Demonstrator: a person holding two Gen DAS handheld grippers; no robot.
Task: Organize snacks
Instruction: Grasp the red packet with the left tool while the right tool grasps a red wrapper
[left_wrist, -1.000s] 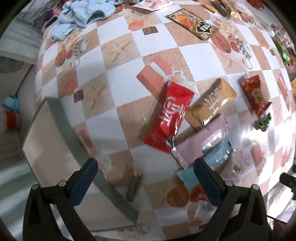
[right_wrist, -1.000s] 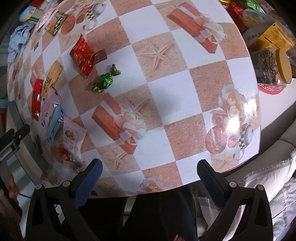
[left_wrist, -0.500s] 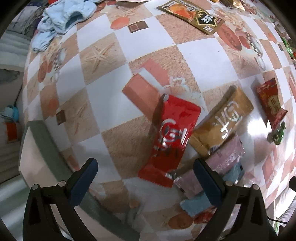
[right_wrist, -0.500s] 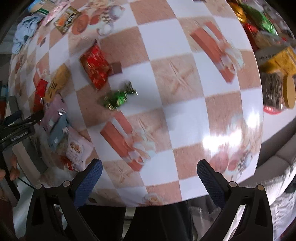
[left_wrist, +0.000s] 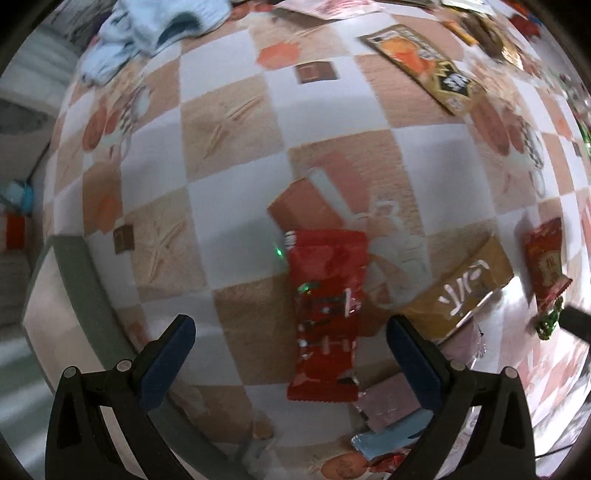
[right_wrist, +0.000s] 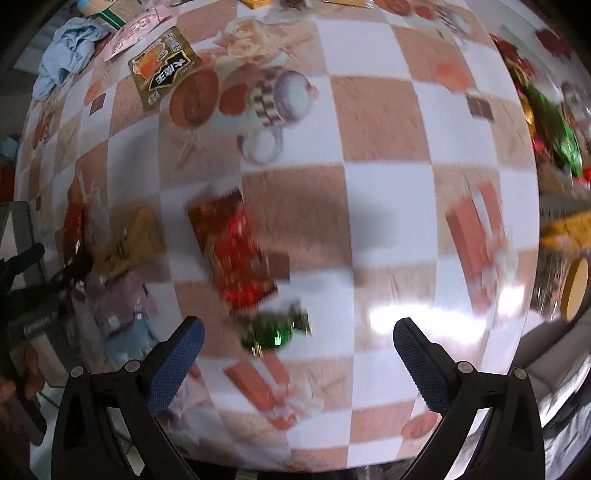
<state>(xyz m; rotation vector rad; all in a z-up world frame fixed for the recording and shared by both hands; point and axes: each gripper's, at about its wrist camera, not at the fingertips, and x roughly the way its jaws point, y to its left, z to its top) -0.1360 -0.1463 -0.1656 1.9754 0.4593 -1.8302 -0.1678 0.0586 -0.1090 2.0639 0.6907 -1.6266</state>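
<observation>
A long red snack packet (left_wrist: 327, 314) lies on the checkered tablecloth (left_wrist: 229, 147), straight ahead of my open, empty left gripper (left_wrist: 291, 350). A gold packet (left_wrist: 461, 291), a pink one (left_wrist: 391, 402) and a light blue one (left_wrist: 391, 439) lie to its right. My right gripper (right_wrist: 295, 352) is open and empty above a green wrapped candy (right_wrist: 275, 330). A red patterned packet (right_wrist: 231, 254) lies just beyond the candy. The same row of packets shows at the left of the right wrist view, near the gold packet (right_wrist: 129, 236).
A black and gold packet (left_wrist: 424, 68) and a blue cloth (left_wrist: 155, 33) lie at the far side. A pile of snacks (right_wrist: 550, 136) and a round lidded jar (right_wrist: 572, 291) stand at the right. The table's edge (left_wrist: 88, 314) runs at left.
Both grippers have moved forward over the table. The left now faces the red packet lengthwise; the right has come over the green candy. Both stay open.
</observation>
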